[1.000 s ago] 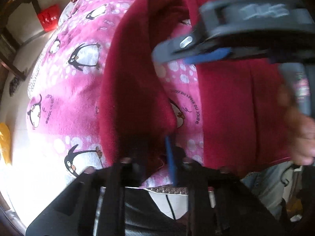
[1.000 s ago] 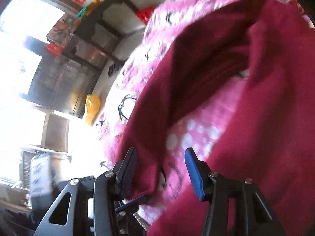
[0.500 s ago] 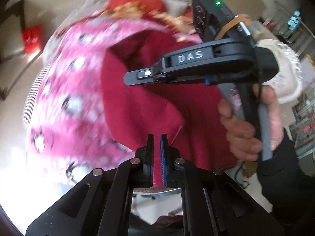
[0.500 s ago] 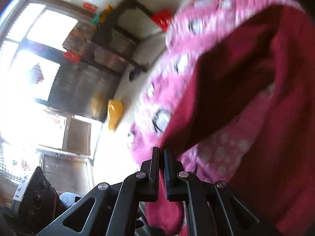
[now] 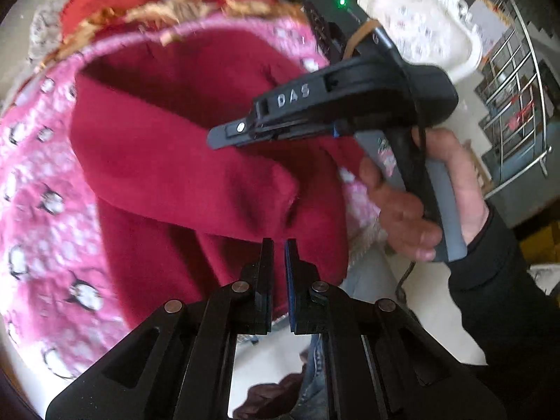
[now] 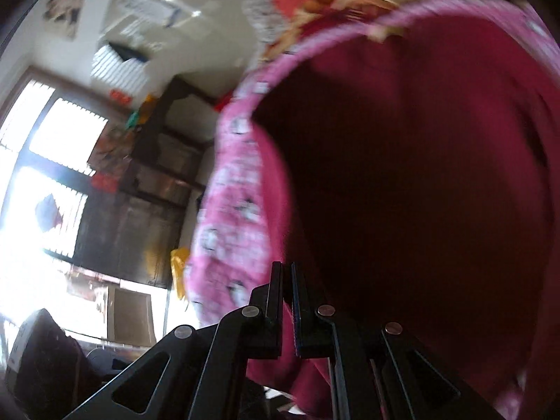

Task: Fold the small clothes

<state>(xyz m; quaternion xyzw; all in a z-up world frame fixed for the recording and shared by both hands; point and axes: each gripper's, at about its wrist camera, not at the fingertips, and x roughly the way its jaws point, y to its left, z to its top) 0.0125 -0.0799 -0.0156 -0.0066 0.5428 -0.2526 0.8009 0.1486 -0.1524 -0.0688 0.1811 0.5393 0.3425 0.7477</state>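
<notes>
Since a second ago the right gripper's jaws, then spread around the red cloth's edge, have closed on it, and both grippers have lifted, so the cloth that lay flat in two strips now hangs folded over itself.

The left gripper (image 5: 279, 245) has its jaws pressed together on the near edge of the dark red garment (image 5: 182, 161), with cloth pinched in the narrow slit between the black finger and the blue-padded one. From there the garment rises in a raised fold that crosses above a lower layer of the same cloth. The right gripper (image 6: 287, 269) likewise has its jaws closed on a thin edge of the red garment (image 6: 420, 192), which fills most of that view as a dark hollow of fabric.

In the left wrist view the right gripper (image 5: 227, 136) shows side-on over the garment, a black tool marked "DAS" with a green light on its rear box, gripped by a hand (image 5: 420, 210) in a black sleeve (image 5: 507, 297).

Under the garment lies a pink blanket (image 5: 38, 217) printed with penguins and white dots. Past its far edge is a red and gold patterned cloth (image 5: 140, 3). A white fluffy cushion (image 5: 420, 24) and a metal railing (image 5: 514, 80) sit to the right. In the right wrist view, bright windows (image 6: 52, 147) and a dark shelf unit (image 6: 164, 161) are blurred; what the shelves hold cannot be told.
</notes>
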